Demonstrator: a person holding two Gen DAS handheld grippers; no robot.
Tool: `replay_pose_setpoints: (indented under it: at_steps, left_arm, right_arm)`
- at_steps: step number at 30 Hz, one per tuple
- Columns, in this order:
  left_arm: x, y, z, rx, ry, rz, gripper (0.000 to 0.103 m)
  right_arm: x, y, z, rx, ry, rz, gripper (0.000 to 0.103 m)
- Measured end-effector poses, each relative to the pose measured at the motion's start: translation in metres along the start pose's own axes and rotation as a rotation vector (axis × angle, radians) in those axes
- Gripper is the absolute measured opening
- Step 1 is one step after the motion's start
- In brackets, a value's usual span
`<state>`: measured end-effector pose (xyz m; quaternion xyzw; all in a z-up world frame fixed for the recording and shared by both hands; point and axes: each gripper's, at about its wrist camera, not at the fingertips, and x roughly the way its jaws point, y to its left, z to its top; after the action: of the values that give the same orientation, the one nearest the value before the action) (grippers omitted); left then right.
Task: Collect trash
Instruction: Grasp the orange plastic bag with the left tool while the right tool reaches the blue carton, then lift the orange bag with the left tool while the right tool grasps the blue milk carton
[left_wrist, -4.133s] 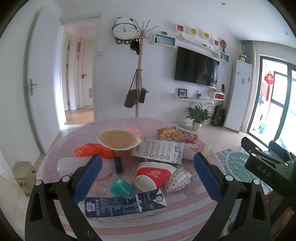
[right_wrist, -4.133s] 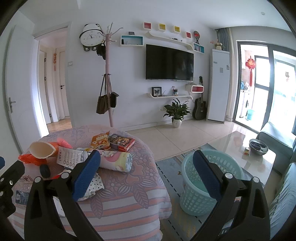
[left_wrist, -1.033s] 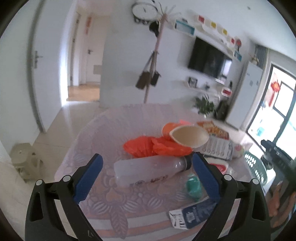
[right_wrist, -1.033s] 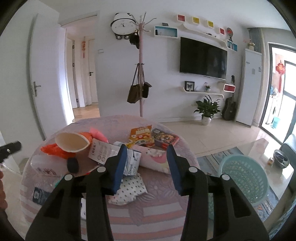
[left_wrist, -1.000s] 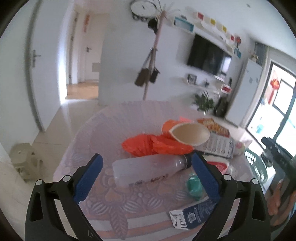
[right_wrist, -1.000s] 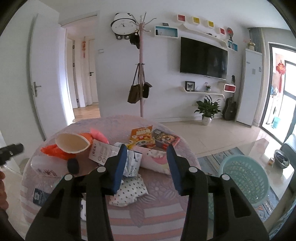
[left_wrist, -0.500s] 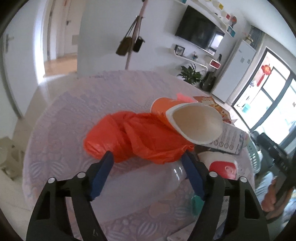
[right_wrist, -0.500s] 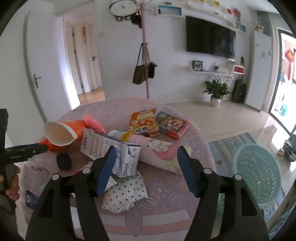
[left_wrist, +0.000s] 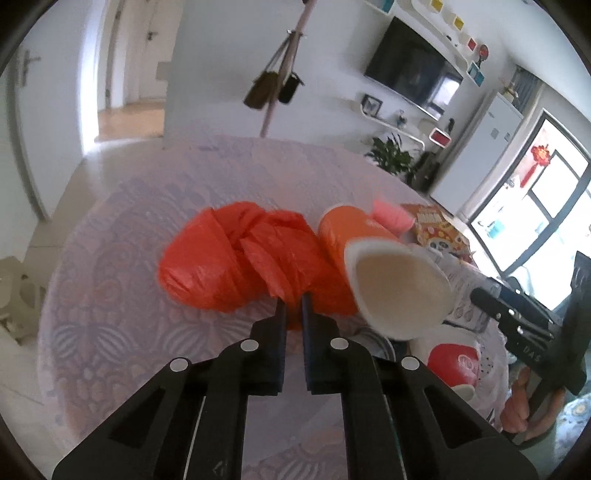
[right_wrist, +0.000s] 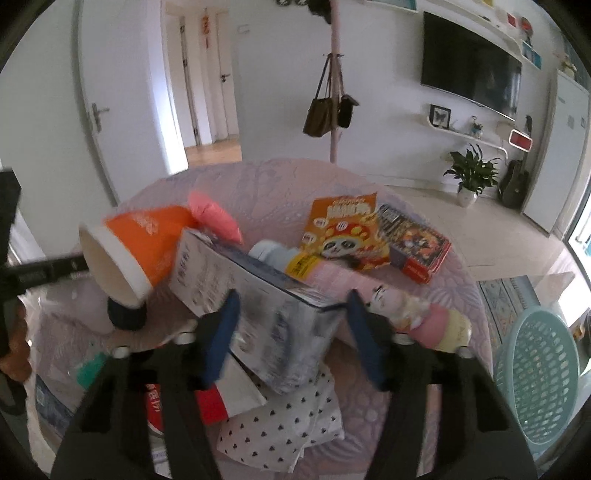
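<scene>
Your left gripper (left_wrist: 291, 308) has its two dark fingers pinched almost together on a fold of the orange plastic bag (left_wrist: 236, 266), a crinkled, glossy bundle lying on the round table (left_wrist: 122, 332). The table wears a pale lilac cloth with a woven leaf and scale pattern. Just to the right of the bag, touching it, lies an orange paper cup (left_wrist: 376, 266) on its side, its wide cream-coloured mouth turned toward you. Behind the cup sits a small pink thing (left_wrist: 391, 218), too blurred to name. Lower right you can see a red and white paper cup (left_wrist: 454, 363), and past it your right gripper's black frame at the edge of the view.

From the right wrist, the same orange paper cup (right_wrist: 129, 247) lies at the left with a dark bottle cap (right_wrist: 125, 314) beneath its rim. Your right gripper (right_wrist: 291, 332) stands spread, its blue-padded fingers set on either side of a white and blue printed carton (right_wrist: 258, 302) that lies slantwise; whether the pads touch its sides cannot be told. Under the carton lies a crumpled white wrapper with small black hearts (right_wrist: 280, 432). Behind it are a soft pink roll with a cartoon print (right_wrist: 391, 299), a flat orange snack packet with a panda (right_wrist: 343, 229) and a dark box (right_wrist: 413, 243). Far right, on the floor beside the table, stands a pale teal plastic basket (right_wrist: 535, 373) with a lattice wall.
</scene>
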<state>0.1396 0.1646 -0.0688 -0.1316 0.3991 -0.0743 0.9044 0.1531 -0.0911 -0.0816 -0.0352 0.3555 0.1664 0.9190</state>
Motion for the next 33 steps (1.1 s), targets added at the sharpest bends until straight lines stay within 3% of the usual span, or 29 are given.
replay_pose_setpoints:
  at_steps: [7,13,15,16,17,19,25,30,33]
  left_arm:
    - [-0.028,-0.002,0.000,0.001,-0.072,0.037,0.005]
    - [-0.042,0.006,-0.003,-0.019,-0.098,0.044,0.005]
    - [-0.044,0.008,-0.004,-0.020,-0.103,0.044,0.005]
    - [-0.046,0.009,-0.004,-0.020,-0.105,0.044,0.005]
    - [-0.047,0.010,-0.005,-0.022,-0.107,0.043,0.005]
    - [-0.049,0.008,-0.003,-0.018,-0.113,0.041,0.005]
    - [-0.058,0.006,-0.001,-0.018,-0.144,0.041,0.004]
    - [-0.067,0.004,0.007,-0.012,-0.167,0.050,0.004]
    - [-0.071,0.000,0.011,-0.005,-0.179,0.055,0.003]
  right_arm:
    - [-0.027,0.018,-0.005,-0.079,-0.046,0.000,0.023]
    - [-0.042,0.042,-0.010,-0.168,-0.028,0.153,0.023]
    - [-0.043,0.047,-0.007,-0.197,-0.036,0.148,0.026]
    - [-0.043,0.048,-0.005,-0.203,-0.040,0.138,0.036]
    - [-0.043,0.047,-0.003,-0.205,-0.047,0.134,0.058]
    - [-0.042,0.044,0.005,-0.215,-0.061,0.131,0.076]
    - [-0.001,0.033,0.024,-0.252,0.035,0.188,0.076]
    - [0.033,0.029,0.026,-0.245,0.127,0.290,0.075]
    - [0.043,0.034,0.024,-0.263,0.160,0.300,0.057]
